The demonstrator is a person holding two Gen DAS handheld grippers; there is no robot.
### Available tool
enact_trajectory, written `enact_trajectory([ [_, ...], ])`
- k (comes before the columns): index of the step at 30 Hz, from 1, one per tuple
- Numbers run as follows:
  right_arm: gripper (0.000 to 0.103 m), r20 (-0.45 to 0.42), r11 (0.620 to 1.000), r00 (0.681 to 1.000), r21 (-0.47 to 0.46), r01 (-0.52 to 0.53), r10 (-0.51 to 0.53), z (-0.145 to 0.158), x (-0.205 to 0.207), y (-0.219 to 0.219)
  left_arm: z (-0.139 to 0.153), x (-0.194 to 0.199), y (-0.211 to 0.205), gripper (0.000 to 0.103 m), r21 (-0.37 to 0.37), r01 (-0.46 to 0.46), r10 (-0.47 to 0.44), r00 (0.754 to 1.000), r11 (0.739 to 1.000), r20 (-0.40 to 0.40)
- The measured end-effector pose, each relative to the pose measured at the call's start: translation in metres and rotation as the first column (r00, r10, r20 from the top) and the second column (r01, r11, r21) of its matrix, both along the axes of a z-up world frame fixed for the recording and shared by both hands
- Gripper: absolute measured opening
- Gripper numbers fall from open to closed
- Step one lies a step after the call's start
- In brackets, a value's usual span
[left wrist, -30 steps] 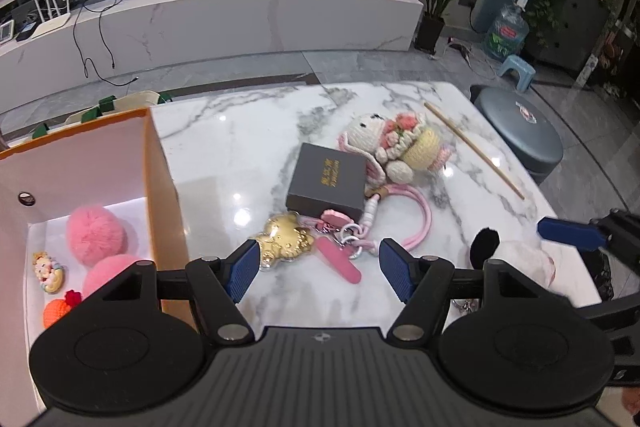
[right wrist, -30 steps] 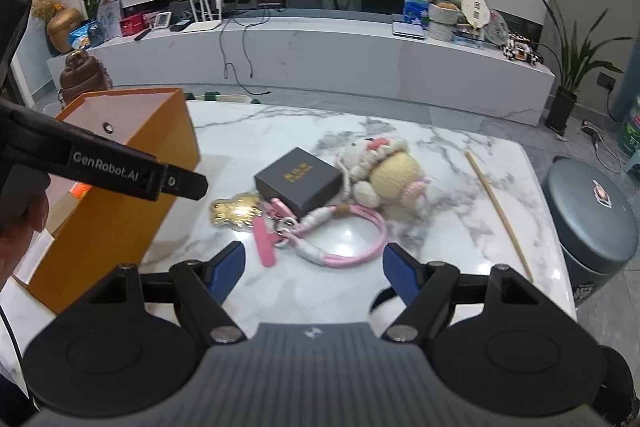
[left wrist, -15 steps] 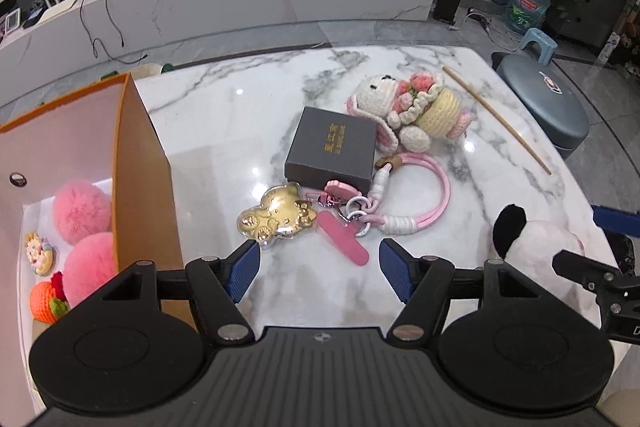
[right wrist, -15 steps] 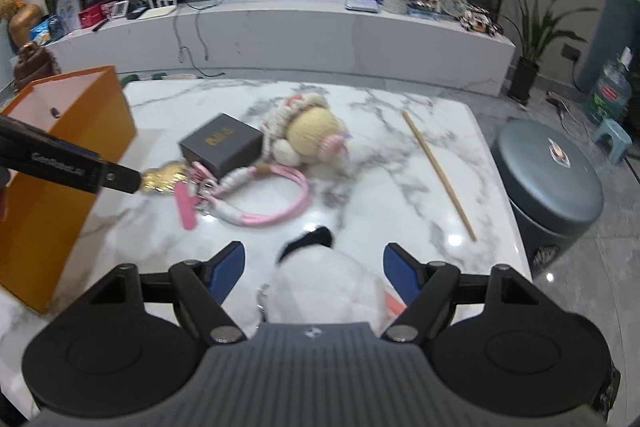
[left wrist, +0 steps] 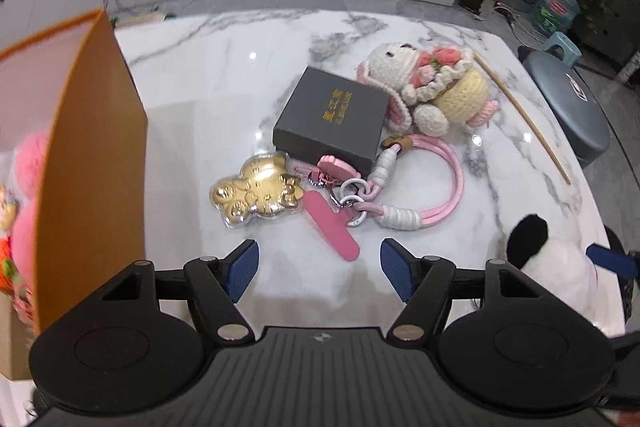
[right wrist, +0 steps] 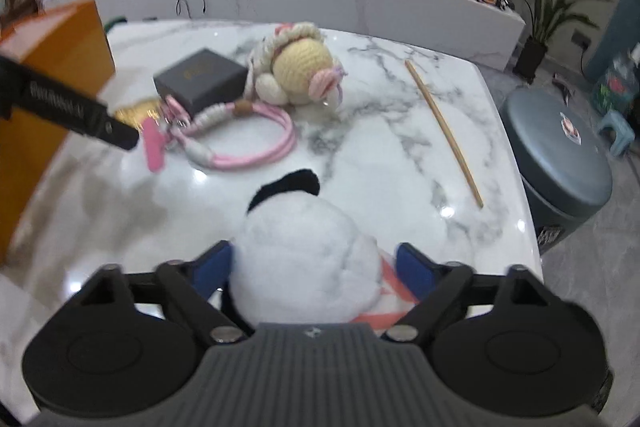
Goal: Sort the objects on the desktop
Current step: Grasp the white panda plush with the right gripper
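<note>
The right gripper (right wrist: pixel 312 267), jaws just widening, is straddling the panda plush (right wrist: pixel 304 259) at lower centre of the counter (right wrist: pixel 400 147) (pads not pressing); the left gripper (left wrist: pixel 318 267), open, is hovering nearby.

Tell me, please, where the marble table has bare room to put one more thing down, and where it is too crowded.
Bare marble table lies between the orange box and the dark gift box, reaching the far edge. A second patch lies between the pink strap loop and the wooden stick. Around the gold charm and crochet doll, it is crowded.
</note>
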State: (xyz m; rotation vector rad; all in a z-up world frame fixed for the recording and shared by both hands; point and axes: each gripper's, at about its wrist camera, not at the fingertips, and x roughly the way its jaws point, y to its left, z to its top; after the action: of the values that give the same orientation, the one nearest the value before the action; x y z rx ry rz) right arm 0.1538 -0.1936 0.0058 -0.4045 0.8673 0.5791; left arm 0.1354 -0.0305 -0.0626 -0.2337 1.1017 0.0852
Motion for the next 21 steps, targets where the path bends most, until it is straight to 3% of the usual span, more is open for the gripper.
enact_trajectory([
  [2, 0.099, 0.004, 1.0, 1.0, -0.026, -0.009, 0.009, -0.005, 0.0, 0.003, -0.006, 0.003, 0.002, 0.079, -0.014, -0.024, 0.023, 1.0, 1.0, -0.014],
  [9, 0.099, 0.095, 0.964, 0.988, -0.249, -0.096, 0.123, -0.025, -0.013, 0.026, -0.015, 0.012, 0.001, 0.079, 0.017, -0.054, 0.053, 0.998, 0.998, 0.022],
  [21, 0.098, 0.099, 0.966, 0.989, -0.246, -0.085, 0.112, -0.026, -0.008, 0.026, -0.026, 0.027, -0.006, 0.079, 0.052, -0.055, 0.054, 0.998, 0.997, 0.012],
])
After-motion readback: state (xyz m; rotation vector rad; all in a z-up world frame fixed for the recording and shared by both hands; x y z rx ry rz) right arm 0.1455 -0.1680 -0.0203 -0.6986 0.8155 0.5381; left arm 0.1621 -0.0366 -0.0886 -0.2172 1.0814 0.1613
